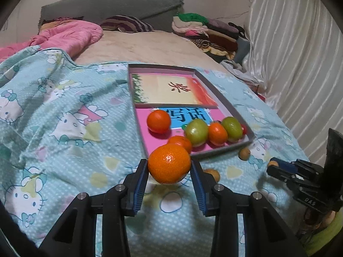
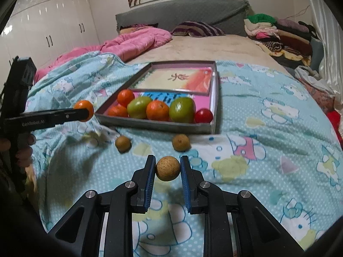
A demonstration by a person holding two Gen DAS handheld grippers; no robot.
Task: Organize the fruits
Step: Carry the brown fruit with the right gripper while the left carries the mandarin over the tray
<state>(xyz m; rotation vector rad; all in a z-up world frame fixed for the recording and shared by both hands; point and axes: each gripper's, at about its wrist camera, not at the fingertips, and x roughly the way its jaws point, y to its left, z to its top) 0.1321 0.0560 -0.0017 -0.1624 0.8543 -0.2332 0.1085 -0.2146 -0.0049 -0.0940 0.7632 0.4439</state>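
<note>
Tongs first: my left gripper (image 1: pixel 169 167) is clamped on a mandarin (image 1: pixel 169 164), both blue pads pressed to its sides, the fruit lifted off the quilt (image 1: pixel 64 128) just short of the tray's near left corner. My right gripper (image 2: pixel 167 169) is closed on a longan (image 2: pixel 167 168), held above the quilt in the same way.

Next out, two more longans lie loose on the quilt: one (image 2: pixel 123 143) left of centre, one (image 2: pixel 181 142) just in front of the tray wall.

Tray (image 2: pixel 154 124) sits flat on the quilt beyond them. Along its near wall, left to right in the right wrist view: a small mandarin (image 2: pixel 117 111), a green fruit (image 2: pixel 139 107), another mandarin (image 2: pixel 157 110), a second green fruit (image 2: pixel 182 109), a red tomato (image 2: pixel 203 115). One more mandarin (image 2: pixel 125 97) sits behind the row at left. These fruits crowd together, several touching. Two booklets line the tray floor.

Far back: pink duvet (image 2: pixel 133 45), striped pillow (image 2: pixel 197 29), grey headboard (image 2: pixel 182 10), folded clothes (image 2: pixel 278 34) at right.
</note>
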